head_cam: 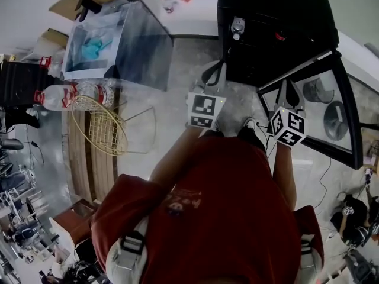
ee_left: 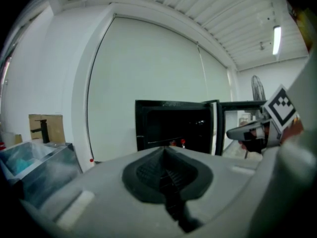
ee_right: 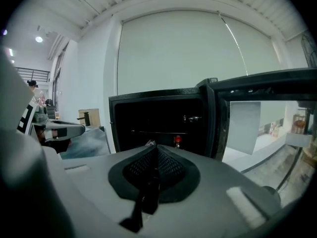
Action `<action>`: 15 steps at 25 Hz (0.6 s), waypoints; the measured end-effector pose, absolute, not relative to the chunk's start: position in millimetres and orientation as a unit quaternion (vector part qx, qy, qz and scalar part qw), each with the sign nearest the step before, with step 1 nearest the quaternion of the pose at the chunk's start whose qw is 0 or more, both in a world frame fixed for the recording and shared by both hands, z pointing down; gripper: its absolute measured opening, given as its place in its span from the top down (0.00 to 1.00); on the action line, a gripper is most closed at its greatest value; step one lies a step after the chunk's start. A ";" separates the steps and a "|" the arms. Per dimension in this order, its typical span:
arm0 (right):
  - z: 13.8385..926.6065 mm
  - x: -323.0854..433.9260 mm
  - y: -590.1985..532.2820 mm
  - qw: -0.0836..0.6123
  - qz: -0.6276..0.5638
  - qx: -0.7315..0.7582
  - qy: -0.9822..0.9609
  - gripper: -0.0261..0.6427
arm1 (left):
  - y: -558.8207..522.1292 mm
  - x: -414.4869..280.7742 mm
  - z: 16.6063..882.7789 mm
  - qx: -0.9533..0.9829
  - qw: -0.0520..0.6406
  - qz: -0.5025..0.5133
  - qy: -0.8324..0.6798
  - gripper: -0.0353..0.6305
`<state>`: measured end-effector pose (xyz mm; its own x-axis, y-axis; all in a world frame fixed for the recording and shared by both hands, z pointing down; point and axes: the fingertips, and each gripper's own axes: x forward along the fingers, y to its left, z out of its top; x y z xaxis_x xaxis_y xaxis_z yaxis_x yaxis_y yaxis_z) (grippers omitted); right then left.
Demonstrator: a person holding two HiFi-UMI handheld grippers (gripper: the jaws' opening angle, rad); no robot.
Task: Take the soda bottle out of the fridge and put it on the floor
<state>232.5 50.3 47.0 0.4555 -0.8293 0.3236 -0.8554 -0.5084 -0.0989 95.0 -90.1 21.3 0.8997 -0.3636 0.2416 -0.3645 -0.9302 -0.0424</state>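
Observation:
A black fridge point(head_cam: 266, 22) stands open in front of me, its glass door point(head_cam: 337, 105) swung out to the right. Deep inside, a small red-capped bottle point(ee_right: 177, 141) shows on a shelf, and it also appears in the left gripper view as a red cap point(ee_left: 182, 143). My left gripper point(head_cam: 214, 76) is held out toward the fridge with its jaws shut and nothing in them point(ee_left: 163, 151). To its right, my right gripper point(head_cam: 288, 93) hangs near the door, also shut and empty point(ee_right: 154, 148). Both are well short of the fridge opening.
A clear glass tank point(head_cam: 118, 40) stands to the left of the fridge. Nearer me on the left are a wire basket point(head_cam: 103, 129) and some plastic bottles point(head_cam: 71, 93) on a wooden bench. My shoes point(head_cam: 249, 126) stand on the pale floor below the grippers.

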 end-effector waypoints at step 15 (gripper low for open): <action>81.6 309.6 30.4 0.041 0.171 0.830 -0.529 0.96 | -72.7 183.2 41.1 0.971 0.004 0.135 -0.195 0.95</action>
<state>309.6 30.4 81.6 0.3808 -0.8648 0.3273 -0.8928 -0.4360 -0.1134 183.2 -72.7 41.1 0.8876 -0.3769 0.2647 -0.3790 -0.9243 -0.0451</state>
